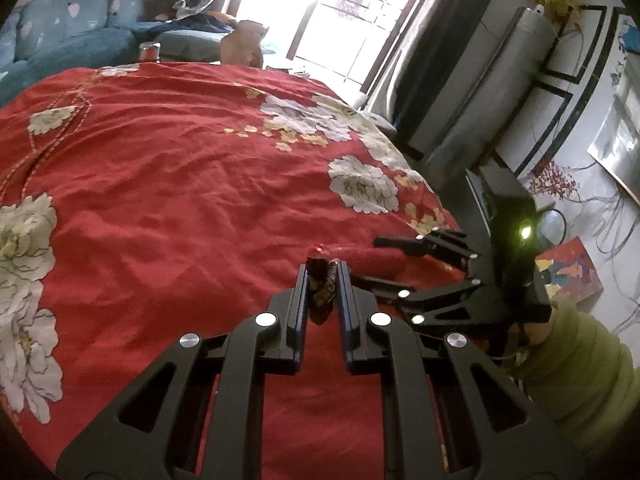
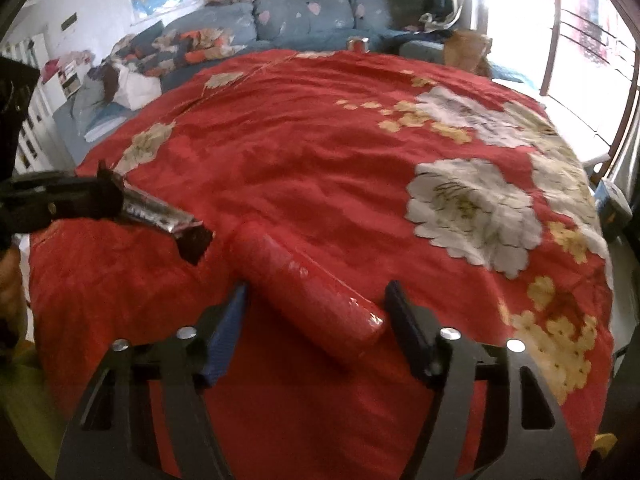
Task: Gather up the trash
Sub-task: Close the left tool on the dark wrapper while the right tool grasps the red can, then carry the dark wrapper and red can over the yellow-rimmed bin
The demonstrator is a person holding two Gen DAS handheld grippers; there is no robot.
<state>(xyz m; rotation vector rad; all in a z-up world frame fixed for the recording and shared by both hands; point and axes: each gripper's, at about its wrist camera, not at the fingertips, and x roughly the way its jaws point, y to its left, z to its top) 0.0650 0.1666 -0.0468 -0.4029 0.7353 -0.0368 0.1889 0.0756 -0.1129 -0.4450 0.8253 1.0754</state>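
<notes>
Left hand-held gripper point(image 1: 323, 270) clamped on a light, crinkly foil wrapper point(image 2: 160, 216). Right hand-held gripper point(image 2: 316, 300) open, straddling a red plastic-wrapped roll point(image 2: 308, 280) lying on the bed point(image 2: 360, 160) toward 12 o'clock. Roll appears light, slippery; grasp mid-length.

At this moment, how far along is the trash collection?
Done: the left gripper is shut on a dark foil wrapper, lifted off the red bedspread. In hand: the right gripper straddles a red plastic roll, not gripping. Left: grasping it; no bin is visible.
</notes>
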